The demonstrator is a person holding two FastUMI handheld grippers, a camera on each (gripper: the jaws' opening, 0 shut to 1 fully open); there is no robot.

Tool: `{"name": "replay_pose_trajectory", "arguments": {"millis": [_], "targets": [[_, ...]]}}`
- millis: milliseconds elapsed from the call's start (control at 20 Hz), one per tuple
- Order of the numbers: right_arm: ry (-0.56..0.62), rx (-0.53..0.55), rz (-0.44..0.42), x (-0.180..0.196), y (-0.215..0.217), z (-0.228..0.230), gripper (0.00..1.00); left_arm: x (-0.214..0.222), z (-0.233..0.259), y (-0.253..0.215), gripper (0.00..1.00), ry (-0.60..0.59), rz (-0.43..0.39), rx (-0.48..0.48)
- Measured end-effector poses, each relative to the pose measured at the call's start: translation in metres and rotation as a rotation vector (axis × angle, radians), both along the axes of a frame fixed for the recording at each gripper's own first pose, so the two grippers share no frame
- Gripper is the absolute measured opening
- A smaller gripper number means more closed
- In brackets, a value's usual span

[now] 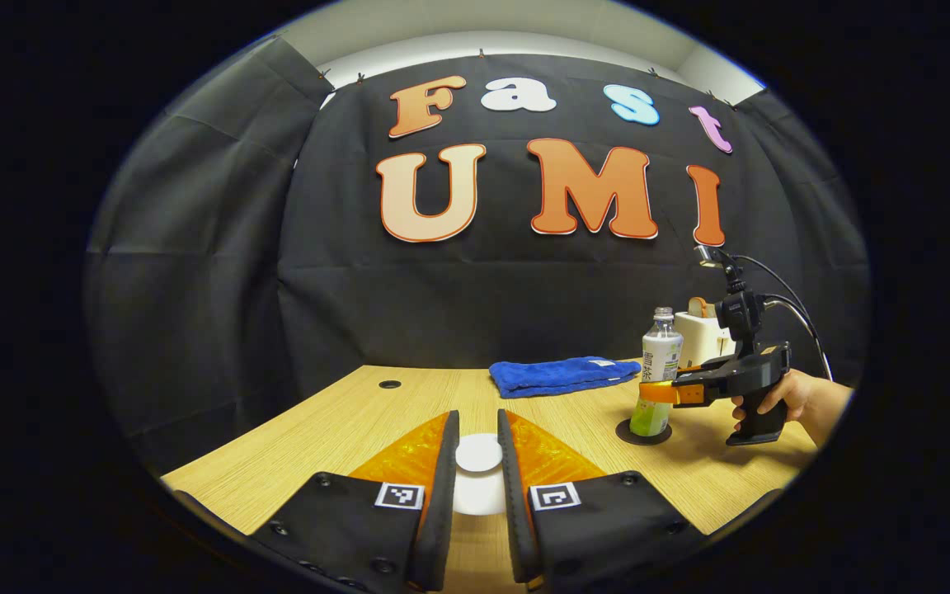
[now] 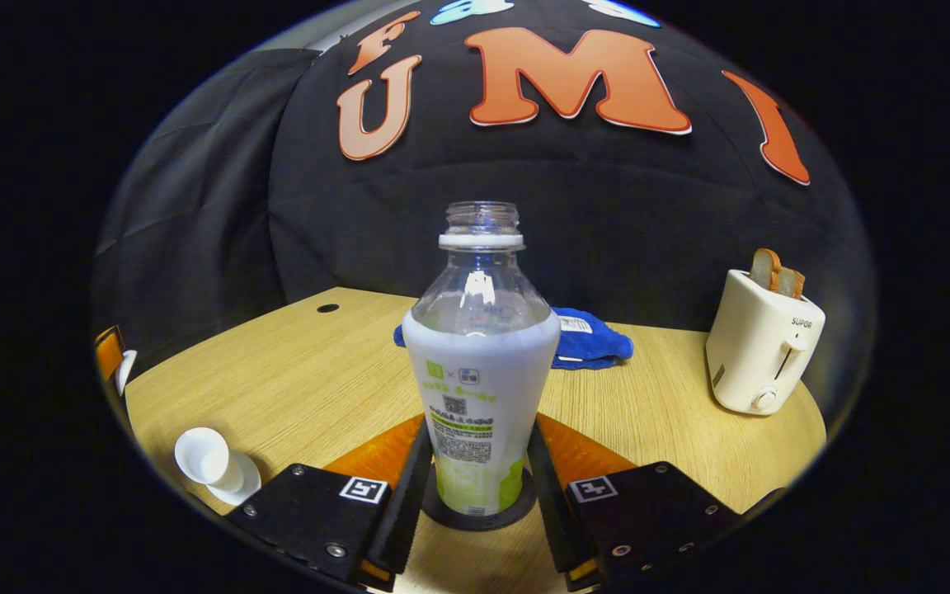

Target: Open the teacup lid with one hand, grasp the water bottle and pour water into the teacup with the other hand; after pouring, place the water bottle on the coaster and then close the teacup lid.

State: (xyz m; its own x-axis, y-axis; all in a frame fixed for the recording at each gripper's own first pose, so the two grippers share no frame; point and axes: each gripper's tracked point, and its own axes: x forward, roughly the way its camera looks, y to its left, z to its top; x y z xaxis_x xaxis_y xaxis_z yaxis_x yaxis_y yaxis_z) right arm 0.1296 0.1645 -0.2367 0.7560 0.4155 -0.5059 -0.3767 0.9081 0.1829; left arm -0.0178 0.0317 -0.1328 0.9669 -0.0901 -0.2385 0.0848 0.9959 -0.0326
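Your left gripper (image 1: 478,495) has its fingers closed against the sides of the white teacup lid (image 1: 478,454), low over the wooden table (image 1: 318,429). Your right gripper (image 2: 475,495) brackets the water bottle (image 2: 479,371), which stands upright, uncapped, on the dark coaster (image 2: 516,510); I cannot tell whether both fingers press it. Farther back lie a blue towel (image 1: 562,375) and a toaster (image 2: 759,346).

"SUPOR" in small dark letters on the front of the white toaster (image 2: 762,346), water bottle (image 2: 481,371) label with green-and-white print, a small square code and lines of characters too small to read, square black-and-white marker tags on the right gripper (image 2: 475,495) finger bases
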Motion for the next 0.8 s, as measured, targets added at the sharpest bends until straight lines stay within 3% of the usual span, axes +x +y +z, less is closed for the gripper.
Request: {"name": "replay_pose_trajectory", "arguments": {"millis": [250,350,500,800], "targets": [[0.007,-0.019,0.021,-0.005,0.002,-0.007,0.71,0.003,-0.006,-0.019,0.33,0.016,-0.034,-0.040],[0.007,-0.016,0.015,-0.007,0.000,-0.008,0.87,0.008,-0.010,-0.024,0.33,0.011,-0.043,-0.043],[-0.005,0.002,0.003,-0.011,-0.005,-0.003,0.96,0.013,-0.021,-0.035,0.33,0.033,-0.055,-0.042],[-0.052,0.039,-0.027,-0.022,-0.021,0.021,0.98,0.017,-0.040,-0.062,0.33,0.071,-0.102,-0.041]]}}
